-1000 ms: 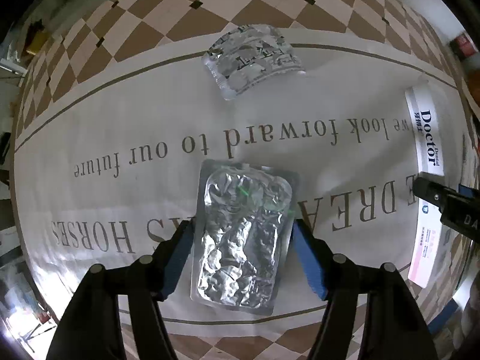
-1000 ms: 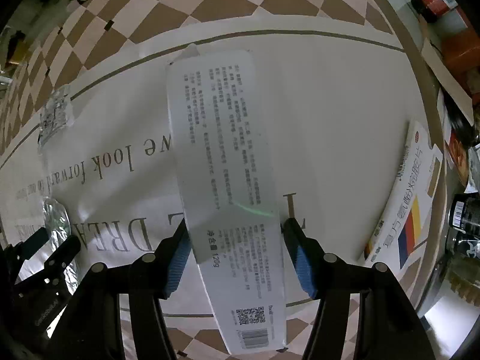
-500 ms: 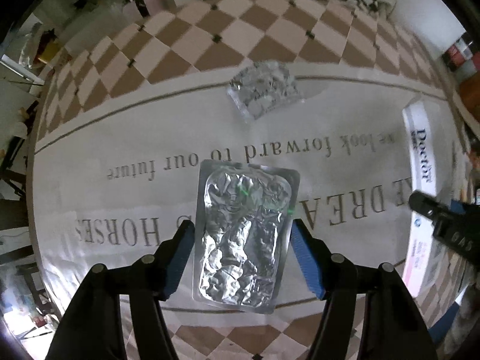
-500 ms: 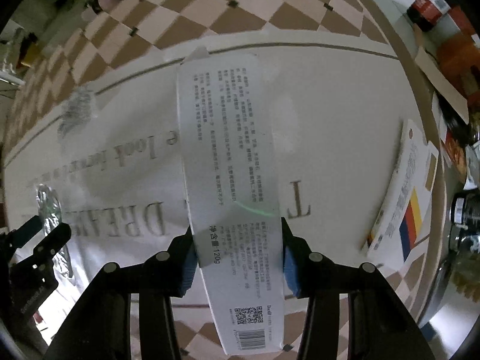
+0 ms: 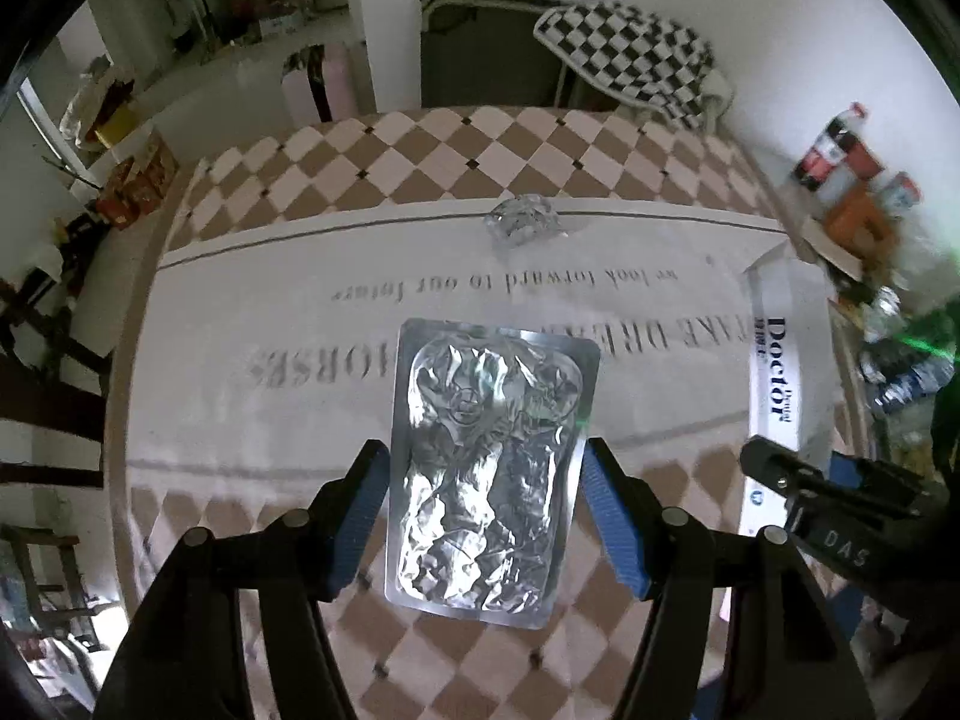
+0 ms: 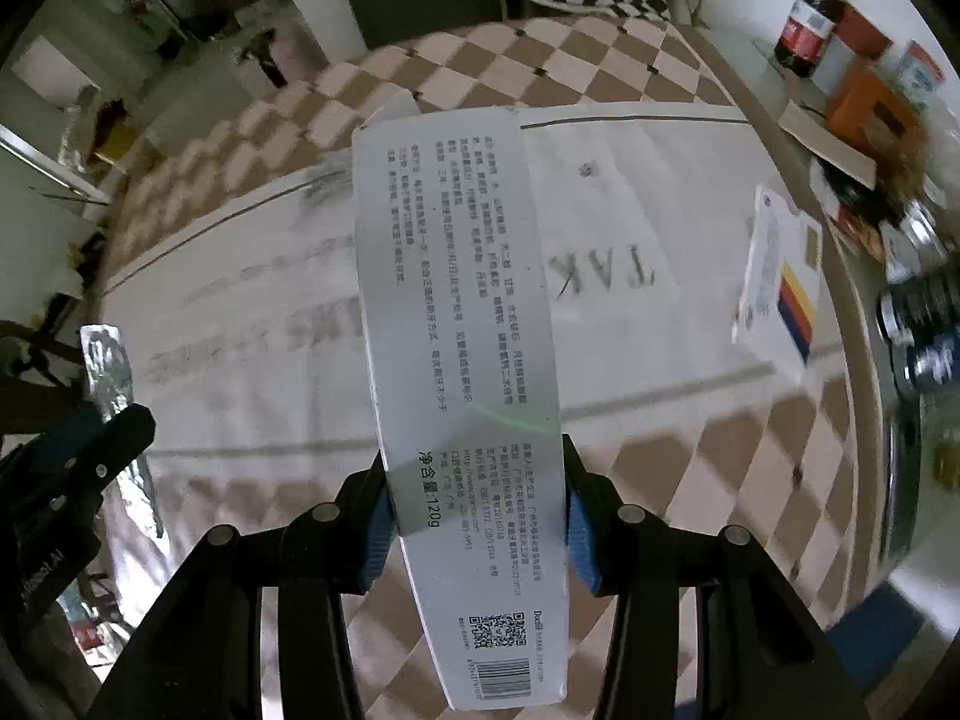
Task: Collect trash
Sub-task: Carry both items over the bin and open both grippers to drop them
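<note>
Above the tablecloth (image 5: 252, 300), both downward-tilted: left gripper (image 5: 486, 501) clamping foil blister pack (image 5: 489, 468), right gripper (image 6: 474, 504) clamping toothpaste box (image 6: 462, 324).

**Silver, white and brown checks**

The crumpled foil blister pack (image 5: 489, 468) is shiny silver. The long toothpaste box (image 6: 462, 360) is white with black print and a barcode. Gripper pads (image 5: 606, 516) are blue on black arms. The tablecloth (image 5: 270, 312) is white with grey lettering, bordered by brown-and-cream checks. Beyond the tablecloth lies a black-and-white checkered cloth (image 5: 624, 60).
</note>
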